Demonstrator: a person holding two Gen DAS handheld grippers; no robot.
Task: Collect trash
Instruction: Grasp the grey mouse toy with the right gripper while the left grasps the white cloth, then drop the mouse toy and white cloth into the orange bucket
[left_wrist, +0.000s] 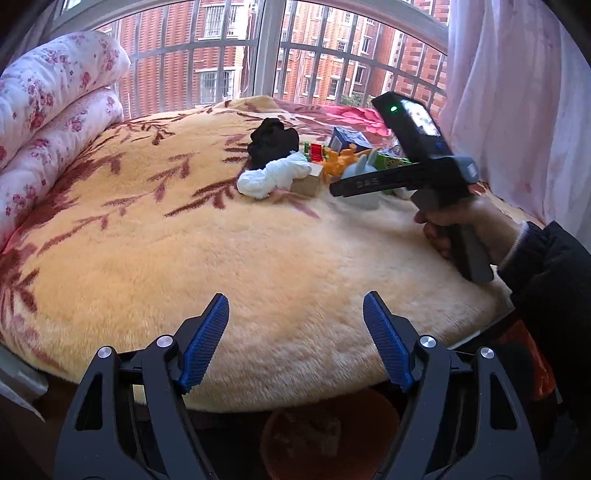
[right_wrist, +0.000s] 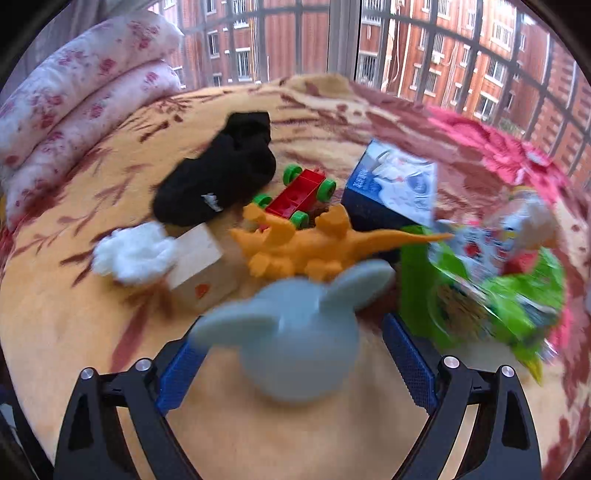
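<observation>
Bed covered with a tan plush blanket (left_wrist: 258, 266), leaf pattern; rolled floral quilt (left_wrist: 48, 110) at its left edge; barred window behind. A small heap sits at the far side of the blanket: black sock (right_wrist: 218, 173), crumpled white tissue (right_wrist: 133, 254), wooden block (right_wrist: 199, 266), red toy car with green wheels (right_wrist: 301, 195), orange toy dinosaur (right_wrist: 306, 247), grey-blue eared toy (right_wrist: 299, 332), blue-and-white carton (right_wrist: 391, 188), green snack wrapper (right_wrist: 491, 291). Judged trash: the tissue, the wrapper, perhaps the carton; the toys and sock are not. Left gripper (left_wrist: 295, 321) hangs over bare blanket near the bed's front edge, fingers spread, nothing between them. Below that edge is a round brownish container (left_wrist: 328, 439), possibly the bin; contents too dim to read. Right gripper (right_wrist: 291, 365) is at the heap, blurred with motion; its blue pads stand either side of the grey-blue toy, with a clear gap on the right pad (right_wrist: 410, 369). The left pad is partly hidden, so nothing looks clamped. From the left wrist view the person's hand (left_wrist: 469, 229) carries it in from the right. Advice: the toy is the wrong item. Shift right to the wrapper, lying just beside it, or reach over to the tissue touching the block. Pinch a raised fold of the wrapper; avoid dragging the dinosaur's tail, which overlaps it. Lift straight before travelling.
</observation>
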